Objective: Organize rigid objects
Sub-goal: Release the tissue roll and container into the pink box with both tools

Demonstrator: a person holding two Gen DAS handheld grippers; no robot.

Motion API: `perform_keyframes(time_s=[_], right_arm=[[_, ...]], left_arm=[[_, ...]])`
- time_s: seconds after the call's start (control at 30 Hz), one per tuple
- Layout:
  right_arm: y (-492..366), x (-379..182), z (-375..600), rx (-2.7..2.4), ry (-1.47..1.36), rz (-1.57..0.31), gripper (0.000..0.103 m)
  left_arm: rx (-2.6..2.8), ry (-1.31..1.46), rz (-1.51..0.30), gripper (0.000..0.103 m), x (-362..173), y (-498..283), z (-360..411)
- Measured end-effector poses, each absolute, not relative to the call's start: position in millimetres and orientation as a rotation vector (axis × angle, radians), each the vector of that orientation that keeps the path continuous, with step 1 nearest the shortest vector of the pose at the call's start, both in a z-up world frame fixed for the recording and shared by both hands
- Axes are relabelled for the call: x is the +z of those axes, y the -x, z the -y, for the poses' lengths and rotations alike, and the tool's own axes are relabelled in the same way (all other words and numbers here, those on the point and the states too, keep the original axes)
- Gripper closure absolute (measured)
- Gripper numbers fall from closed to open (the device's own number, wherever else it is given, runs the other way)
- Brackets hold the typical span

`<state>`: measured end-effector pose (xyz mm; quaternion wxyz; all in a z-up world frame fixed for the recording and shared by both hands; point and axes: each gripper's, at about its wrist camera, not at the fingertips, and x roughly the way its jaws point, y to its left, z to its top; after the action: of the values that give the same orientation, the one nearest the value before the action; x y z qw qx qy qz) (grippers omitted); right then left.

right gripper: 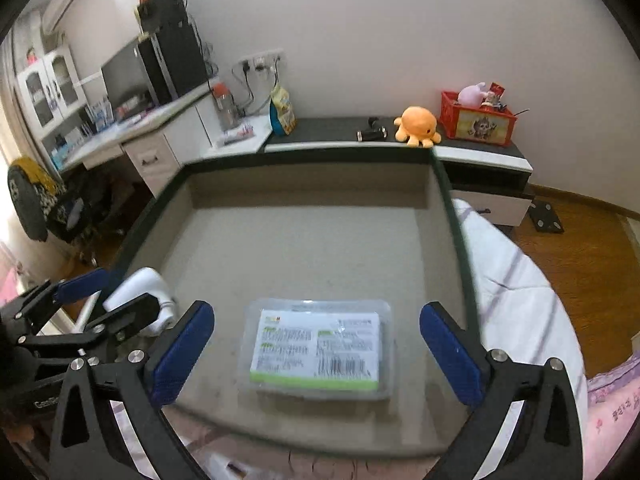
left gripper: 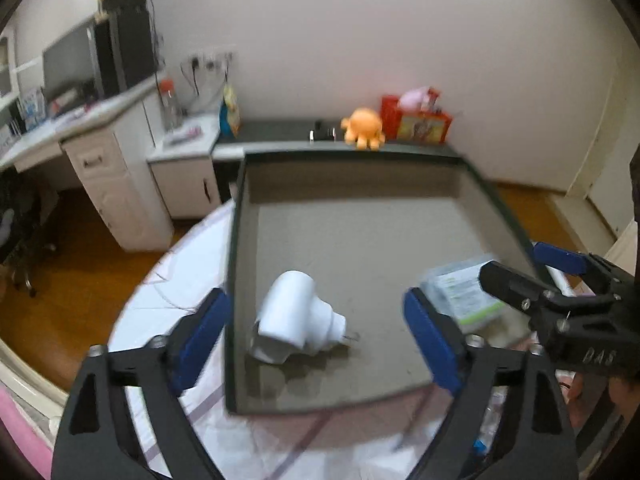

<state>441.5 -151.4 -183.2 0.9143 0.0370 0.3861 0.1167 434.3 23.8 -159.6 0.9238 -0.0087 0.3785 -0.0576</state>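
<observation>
White plastic plug adapter (left gripper: 298,314), lower centre, looks light, stiff, slippery; take its wide body. Both tools gape, holding nothing.

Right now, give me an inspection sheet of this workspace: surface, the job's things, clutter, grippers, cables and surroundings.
Surface: shallow grey tray with dark rim on a white patterned bed cover.
Job's things: white plastic plug adapter lying on its side at the tray's left; clear plastic box with green-and-white label flat at the tray's near right.
Clutter: nothing seen in the tray.
Grippers: left gripper open around the adapter; right gripper open around the box; neither touching.
Cables: black cords at the wall sockets.
Surroundings: orange plush octopus, red crate, desk monitor.
</observation>
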Motion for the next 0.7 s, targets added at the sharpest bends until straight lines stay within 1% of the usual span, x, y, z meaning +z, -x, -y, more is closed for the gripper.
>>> perform_keyframes(time_s=[0.07, 0.2, 0.37, 0.53, 0.7], right_arm=[[-419.5, -166.9, 156.6, 0.242, -0.078, -0.75, 0.0], [-366.4, -132.8, 163.6, 0.239, -0.073, -0.622, 0.0], [-279.8, -101.7, 165.2, 0.186, -0.029, -0.427, 0.0], [-201.4, -90.4, 161.1, 0.08, -0.009, -0.267, 0.0], [-150.1, -89.7, 158.4, 0.026, 0.004, -0.198, 0.0]], left_arm=[[-0.091, 0.002, -0.693, 0.0, -141.7, -406.5, -24.5], [-0.053, -0.024, -0.549, 0.0, -110.2, -341.6, -23.3], [-0.025, -0.046, -0.416, 0.0, -86.2, -268.2, -17.1], [-0.008, -0.031, -0.324, 0.0, -73.6, -202.4, -10.6], [0.012, -0.042, -0.261, 0.0, -69.7, -149.4, -7.8]])
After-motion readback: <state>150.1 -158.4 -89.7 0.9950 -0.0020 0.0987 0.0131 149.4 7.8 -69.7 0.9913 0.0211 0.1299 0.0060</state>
